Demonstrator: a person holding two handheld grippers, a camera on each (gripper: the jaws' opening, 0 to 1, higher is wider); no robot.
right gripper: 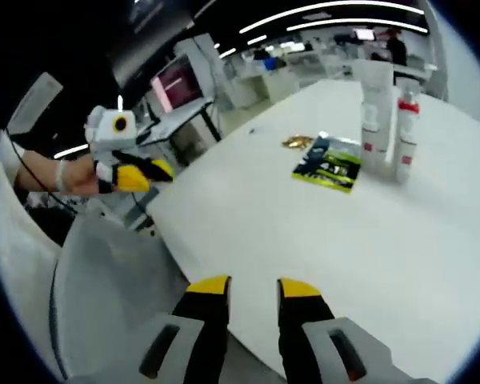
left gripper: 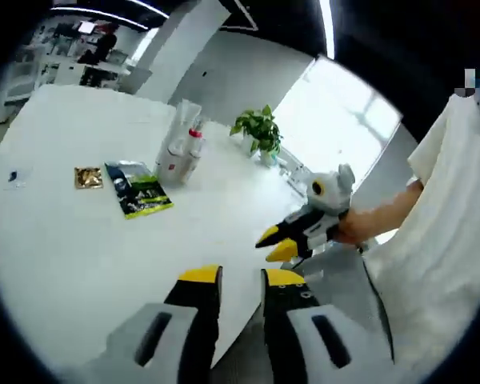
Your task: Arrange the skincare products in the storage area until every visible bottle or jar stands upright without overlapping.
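A white tube (left gripper: 178,128) and a white bottle with a red cap (left gripper: 194,149) stand upright side by side at the far part of the white table (left gripper: 72,248). The right gripper view has the same tube (right gripper: 374,100) and bottle (right gripper: 406,132) at upper right. A dark green sachet (left gripper: 140,190) (right gripper: 330,164) lies flat beside them, and a small gold packet (left gripper: 88,178) (right gripper: 298,142) lies a little further off. My left gripper (left gripper: 242,278) is open and empty near the table's edge. My right gripper (right gripper: 254,286) is also open and empty, well short of the products.
The right gripper (left gripper: 278,244) enters the left gripper view from the right, held in a hand past the table edge; the left gripper (right gripper: 144,172) appears likewise at left in the right gripper view. A potted plant (left gripper: 258,132) stands at the far edge. A grey chair (right gripper: 104,280) sits below.
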